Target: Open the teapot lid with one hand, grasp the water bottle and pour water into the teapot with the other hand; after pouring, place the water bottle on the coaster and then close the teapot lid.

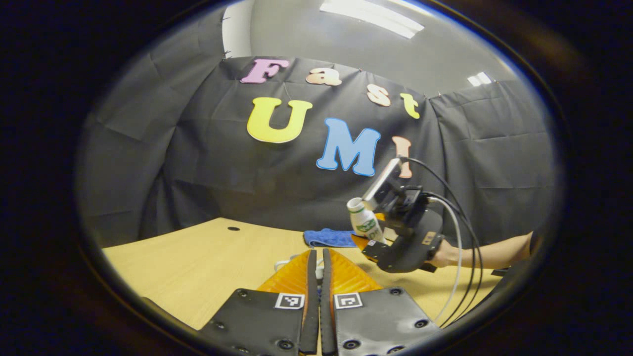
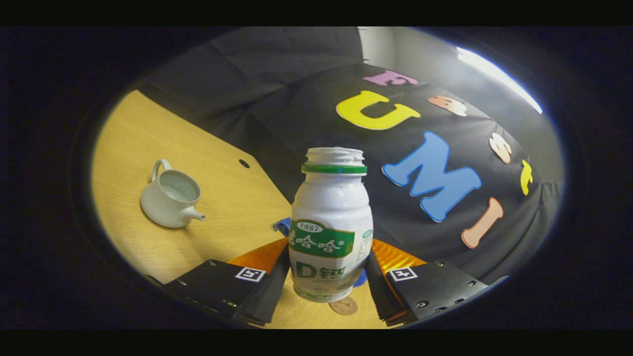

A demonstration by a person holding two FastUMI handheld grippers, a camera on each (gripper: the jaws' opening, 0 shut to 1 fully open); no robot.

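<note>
In the right gripper view my right claw (image 2: 329,284) has its two fingers pressed against the lower sides of the one water bottle (image 2: 330,225), which it holds off the desk (image 2: 227,198). The bottle is uncapped, white with a green label, and roughly upright in this tilted view. The same view shows the single teapot (image 2: 170,199) well apart to the left, standing on the desk with its lid off, its mouth open and its spout pointing right. Just below the bottle's base lies one small round brown coaster (image 2: 343,306) on the desk, partly hidden by the bottle. A bit of blue cloth (image 2: 282,226) peeks out behind the bottle.

The left gripper view gives the other side. My left claw (image 1: 317,282) has its fingers nearly together with only a thin slit between them; something small and pale (image 1: 320,271) shows at that slit, and I cannot tell whether it is the lid or whether the fingers grip it. Farther off to the right, my hand (image 1: 447,253) holds the right claw (image 1: 376,237) with the bottle (image 1: 365,221) tilted above the desk (image 1: 198,262), cables (image 1: 462,232) trailing from it. The blue cloth (image 1: 329,238) lies on the desk just behind the bottle.
</note>
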